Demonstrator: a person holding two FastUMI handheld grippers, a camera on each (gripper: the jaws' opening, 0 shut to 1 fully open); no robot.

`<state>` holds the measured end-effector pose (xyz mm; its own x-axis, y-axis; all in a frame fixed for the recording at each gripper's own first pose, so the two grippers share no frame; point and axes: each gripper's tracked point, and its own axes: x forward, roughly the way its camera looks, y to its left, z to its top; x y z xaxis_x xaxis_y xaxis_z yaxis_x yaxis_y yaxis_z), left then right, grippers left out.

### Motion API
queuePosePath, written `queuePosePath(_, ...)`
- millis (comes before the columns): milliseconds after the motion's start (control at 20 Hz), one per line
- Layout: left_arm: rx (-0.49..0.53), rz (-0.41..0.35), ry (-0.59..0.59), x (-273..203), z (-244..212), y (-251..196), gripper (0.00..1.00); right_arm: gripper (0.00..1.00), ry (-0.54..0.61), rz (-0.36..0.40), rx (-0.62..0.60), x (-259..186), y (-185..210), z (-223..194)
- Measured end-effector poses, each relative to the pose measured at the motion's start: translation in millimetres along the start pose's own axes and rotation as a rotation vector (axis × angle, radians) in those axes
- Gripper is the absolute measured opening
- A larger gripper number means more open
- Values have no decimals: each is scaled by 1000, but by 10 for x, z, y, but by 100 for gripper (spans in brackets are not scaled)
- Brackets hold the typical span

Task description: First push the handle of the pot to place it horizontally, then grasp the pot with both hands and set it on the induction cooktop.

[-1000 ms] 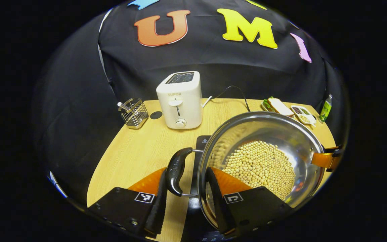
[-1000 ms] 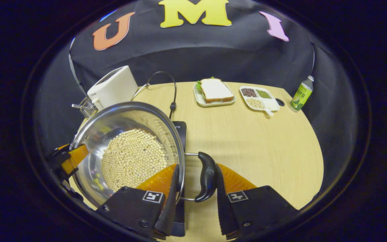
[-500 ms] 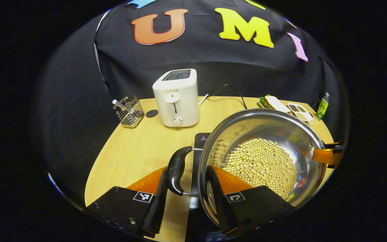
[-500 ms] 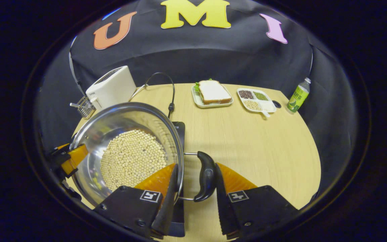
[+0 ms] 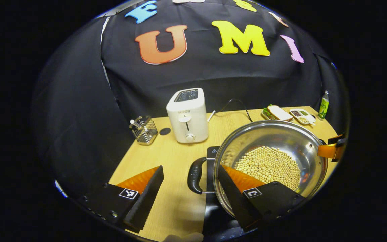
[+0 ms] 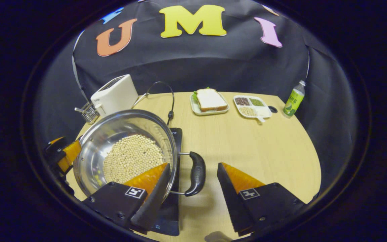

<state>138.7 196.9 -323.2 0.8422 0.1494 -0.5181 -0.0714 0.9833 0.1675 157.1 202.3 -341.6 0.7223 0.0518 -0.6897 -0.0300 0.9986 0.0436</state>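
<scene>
Steel round pot of pale beans (image 5: pixel 270 158) sits on the black induction cooktop (image 6: pixel 171 205), released.
My left gripper (image 5: pixel 188 198) is spread around its black handle (image 5: pixel 195 175); my right gripper (image 6: pixel 192 194) spread likewise, touching nothing.

Black claw (image 6: pixel 190 196) bodies, square markers, screws

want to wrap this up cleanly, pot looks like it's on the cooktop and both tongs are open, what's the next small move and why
Probably draw both tongs straight back, away from the pot. It seems to sit on the induction cooktop, and the left tongs and right tongs stand open, off the side handles. One finger overlaps the rim, so retreat gently.
</scene>
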Motion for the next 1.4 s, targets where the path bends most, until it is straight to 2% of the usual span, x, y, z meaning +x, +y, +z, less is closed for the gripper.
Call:
queuePosePath(100, -8, 8, -32, -199, 158, 0, 96, 87, -61, -14, -45, -207, -100, 161)
queuePosePath(250, -31, 14, -97, -579, 477, -37, 97, 87, -160, 5, -71, -636, -199, 448)
queuePosePath(400, 29, 54, -253, -1107, 1004, -70, 96, 87, -295, 54, -100, -1167, -290, 816)
queuePosePath(450, 47, 64, -309, -1283, 1197, -118, 96, 87, -343, 40, -117, -1359, -384, 938)
queuePosePath(600, 21, 45, -394, -1763, 1573, -471, 96, 96, -468, 43, -119, -1931, -606, 1241)
queuePosePath(650, 0, 38, -408, -1936, 1672, -530, 96, 100, -494, 47, -113, -2101, -681, 1300)
queuePosePath(950, -69, -9, -511, -2762, 2280, -998, 96, 100, -645, 50, -77, -3088, -1311, 1604)
queuePosePath(1050, -97, -45, -532, -3002, 2415, -1219, 96, 100, -682, 33, -68, -3326, -1564, 1677)
queuePosePath(1150, -132, -87, -524, -3178, 2462, -1425, 96, 100, -716, 11, -51, -3543, -1804, 1718)
queuePosePath(1400, -148, -105, -493, -3401, 2444, -1657, 96, 100, -767, 11, -16, -3880, -2096, 1723)
